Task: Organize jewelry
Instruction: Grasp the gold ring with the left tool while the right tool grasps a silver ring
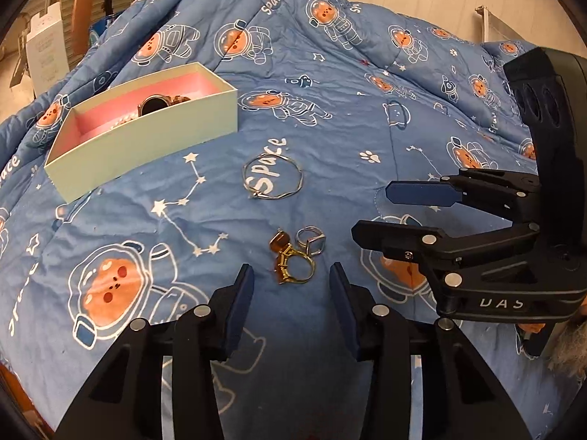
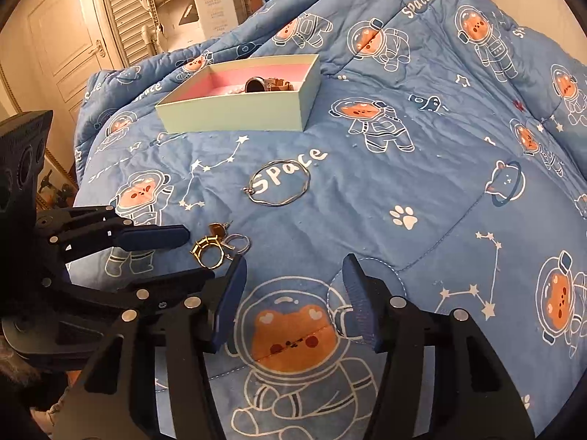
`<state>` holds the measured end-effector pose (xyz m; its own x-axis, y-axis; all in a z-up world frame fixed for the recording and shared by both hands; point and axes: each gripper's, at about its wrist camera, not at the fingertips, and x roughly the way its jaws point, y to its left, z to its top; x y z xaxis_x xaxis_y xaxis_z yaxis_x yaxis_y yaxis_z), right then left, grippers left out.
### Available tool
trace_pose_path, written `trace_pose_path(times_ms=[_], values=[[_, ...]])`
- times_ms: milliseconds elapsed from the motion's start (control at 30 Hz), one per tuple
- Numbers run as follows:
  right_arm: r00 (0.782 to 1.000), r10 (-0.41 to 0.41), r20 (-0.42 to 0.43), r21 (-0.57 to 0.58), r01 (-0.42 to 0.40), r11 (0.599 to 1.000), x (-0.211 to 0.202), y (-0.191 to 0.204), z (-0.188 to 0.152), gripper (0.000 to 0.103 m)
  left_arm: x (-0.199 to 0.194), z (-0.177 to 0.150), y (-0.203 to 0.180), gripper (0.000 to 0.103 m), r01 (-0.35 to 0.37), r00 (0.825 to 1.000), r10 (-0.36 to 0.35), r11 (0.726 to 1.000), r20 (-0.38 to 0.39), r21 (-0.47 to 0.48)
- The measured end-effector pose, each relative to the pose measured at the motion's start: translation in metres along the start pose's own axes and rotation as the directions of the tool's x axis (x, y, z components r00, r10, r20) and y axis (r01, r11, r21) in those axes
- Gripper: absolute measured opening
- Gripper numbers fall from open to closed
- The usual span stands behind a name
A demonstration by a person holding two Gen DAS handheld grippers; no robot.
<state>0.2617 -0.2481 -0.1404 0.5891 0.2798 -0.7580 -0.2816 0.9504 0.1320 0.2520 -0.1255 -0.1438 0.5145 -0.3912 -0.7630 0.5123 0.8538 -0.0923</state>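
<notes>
A pale green box [image 1: 146,139] with a pink lining lies on the blue quilt, holding a watch [image 1: 156,104] and a pale bead strand. A thin silver bangle [image 1: 273,178] lies in front of it. Closer, a gold ring [image 1: 297,264], a silver ring [image 1: 312,240] and an amber earring [image 1: 280,240] lie in a cluster. My left gripper [image 1: 291,286] is open, its fingers on either side of the gold ring. My right gripper [image 2: 293,275] is open and empty, just right of the cluster [image 2: 216,245]. The box [image 2: 238,106] and bangle [image 2: 280,183] also show in the right wrist view.
The quilt [image 1: 367,128] with astronaut bears covers the bed and rises in folds at the back. A white carton [image 2: 214,3] and a louvred door stand beyond the bed. The right gripper's body [image 1: 477,238] is at the right of the left wrist view.
</notes>
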Motion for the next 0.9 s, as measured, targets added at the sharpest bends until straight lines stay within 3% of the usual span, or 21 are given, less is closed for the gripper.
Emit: trace_pose_path(times_ms=[200, 533, 767, 900], values=[[1.0, -0.004, -0.003, 0.026, 0.004, 1.0, -0.003, -0.01, -0.001, 0.055, 0.007, 0.001, -0.006, 0.024, -0.017, 1.0, 0.018, 0.999, -0.015, 0.027], [0.997, 0.065, -0.035, -0.03, -0.066, 0.997, 0.012, 0.014, 0.0, 0.047, -0.013, -0.008, 0.014, 0.024, -0.043, 0.999, 0.043, 0.999, 0.006, -0.024], [0.996, 0.068, -0.051, -0.074, -0.072, 0.995, 0.028, 0.031, 0.007, 0.041, -0.021, -0.013, 0.035, 0.024, -0.067, 0.998, 0.067, 0.994, 0.008, -0.082], [0.997, 0.052, -0.052, -0.096, -0.056, 0.994, 0.033, 0.036, 0.01, 0.027, -0.023, -0.014, 0.041, 0.024, -0.077, 0.997, 0.078, 0.992, 0.01, -0.098]])
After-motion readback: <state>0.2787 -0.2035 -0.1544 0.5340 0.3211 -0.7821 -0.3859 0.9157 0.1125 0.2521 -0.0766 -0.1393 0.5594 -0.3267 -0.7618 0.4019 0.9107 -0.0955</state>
